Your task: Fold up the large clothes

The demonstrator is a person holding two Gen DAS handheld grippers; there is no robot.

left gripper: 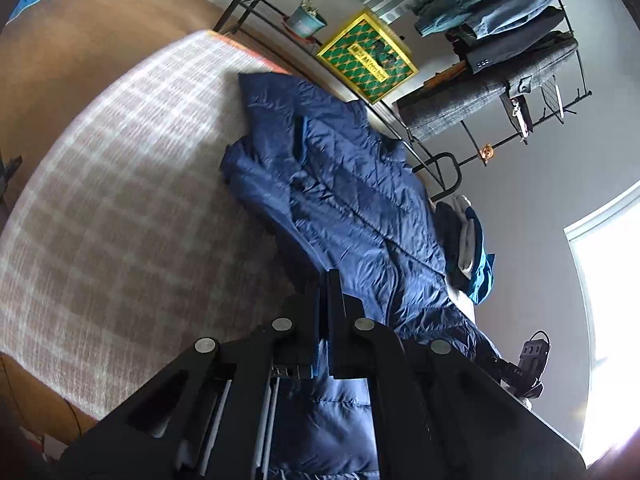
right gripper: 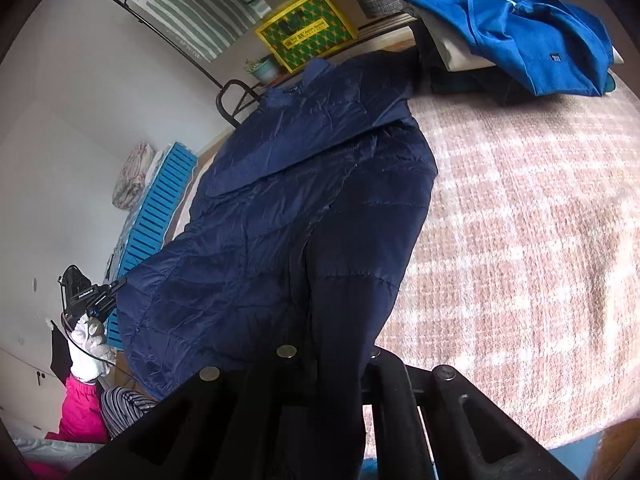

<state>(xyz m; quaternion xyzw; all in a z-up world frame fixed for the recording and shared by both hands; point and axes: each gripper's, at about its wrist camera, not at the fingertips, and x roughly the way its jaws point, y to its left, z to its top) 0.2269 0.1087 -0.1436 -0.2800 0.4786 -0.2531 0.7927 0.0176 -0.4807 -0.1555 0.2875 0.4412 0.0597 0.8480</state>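
Observation:
A navy quilted down jacket (left gripper: 344,200) lies lengthwise on the pink checked bedspread (left gripper: 120,200), one sleeve folded across its front. My left gripper (left gripper: 325,280) is shut on the jacket's hem at its near end. In the right wrist view the jacket (right gripper: 280,208) stretches from the collar far away down to my right gripper (right gripper: 328,344), which is shut on the other hem corner; the fabric drapes over its fingers and hides them. My left gripper also shows in the right wrist view (right gripper: 116,284), held by a white-gloved hand.
A pile of folded clothes topped by a bright blue garment (right gripper: 532,40) sits at the bed's far end. Behind the bed stand a black metal rack with hanging coats (left gripper: 500,40), a yellow-green box (left gripper: 368,56) and a potted plant (left gripper: 306,20). A blue slatted crate (right gripper: 156,208) stands beside the bed.

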